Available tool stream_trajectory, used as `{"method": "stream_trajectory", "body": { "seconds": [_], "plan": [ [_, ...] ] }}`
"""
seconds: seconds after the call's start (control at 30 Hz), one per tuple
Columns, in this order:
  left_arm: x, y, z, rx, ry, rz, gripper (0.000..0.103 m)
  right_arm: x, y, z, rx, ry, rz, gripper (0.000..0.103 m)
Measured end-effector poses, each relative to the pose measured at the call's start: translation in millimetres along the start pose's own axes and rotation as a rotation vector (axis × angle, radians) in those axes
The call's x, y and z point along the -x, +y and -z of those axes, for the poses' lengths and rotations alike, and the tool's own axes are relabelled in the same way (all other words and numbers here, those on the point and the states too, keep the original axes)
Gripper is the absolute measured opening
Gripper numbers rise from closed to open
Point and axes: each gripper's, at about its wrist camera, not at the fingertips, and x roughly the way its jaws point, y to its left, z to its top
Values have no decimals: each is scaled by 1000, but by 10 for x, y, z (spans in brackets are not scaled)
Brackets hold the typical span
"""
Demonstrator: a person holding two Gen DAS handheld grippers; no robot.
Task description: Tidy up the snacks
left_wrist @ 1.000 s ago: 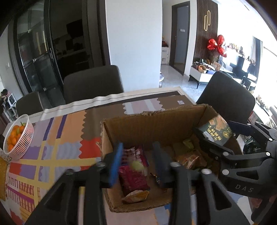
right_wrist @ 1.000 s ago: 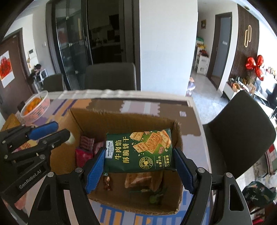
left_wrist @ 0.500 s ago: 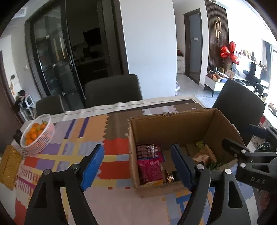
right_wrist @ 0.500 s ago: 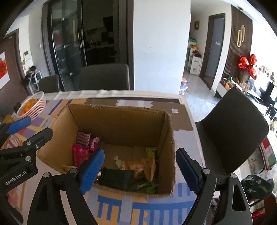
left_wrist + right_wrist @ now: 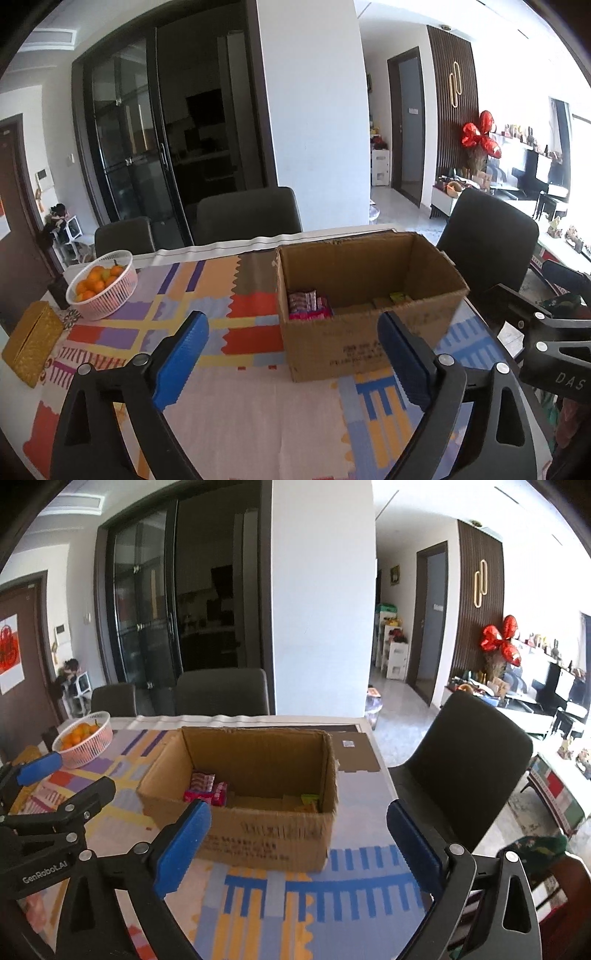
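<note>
An open cardboard box (image 5: 369,343) (image 5: 266,834) stands on the patterned tablecloth. Red and pink snack packets (image 5: 308,304) (image 5: 207,788) lie at its left end and a yellow-green packet (image 5: 399,296) (image 5: 308,799) at its right; the near wall hides the rest of the floor. My left gripper (image 5: 291,321) hovers in front of the box's left half, jaws opening, nothing between them. My right gripper (image 5: 299,806) hovers before the box's right half, jaws also opening and empty. Each gripper shows at the edge of the other's view.
A white basket of oranges (image 5: 101,284) (image 5: 83,738) and a yellow woven box (image 5: 31,341) sit at the table's left. Dark chairs stand behind the table (image 5: 247,214) and at its right end (image 5: 469,760). The tablecloth (image 5: 240,406) stretches bare before the box.
Both grippers let go of their snacks, a red packet and a green biscuit pack, into the box. They then drew back and upward from it, jaws widening.
</note>
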Motion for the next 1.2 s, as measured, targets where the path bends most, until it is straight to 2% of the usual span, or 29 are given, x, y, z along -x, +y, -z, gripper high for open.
{"method": "stream_trajectory", "body": {
  "seconds": [0.17, 0.5, 0.73, 1.2],
  "plan": [
    [343, -38, 194, -4, -33, -13, 99, 311, -24, 187, -2, -28, 10, 98],
    [941, -75, 526, 40, -62, 40, 101, 932, -85, 549, -23, -102, 36, 98],
    [1241, -74, 669, 40, -100, 17, 103, 1239, -89, 702, -42, -126, 34, 98],
    [1535, -47, 896, 29, -113, 20, 103, 1628, 34, 949, 24, -161, 75, 98]
  ]
}}
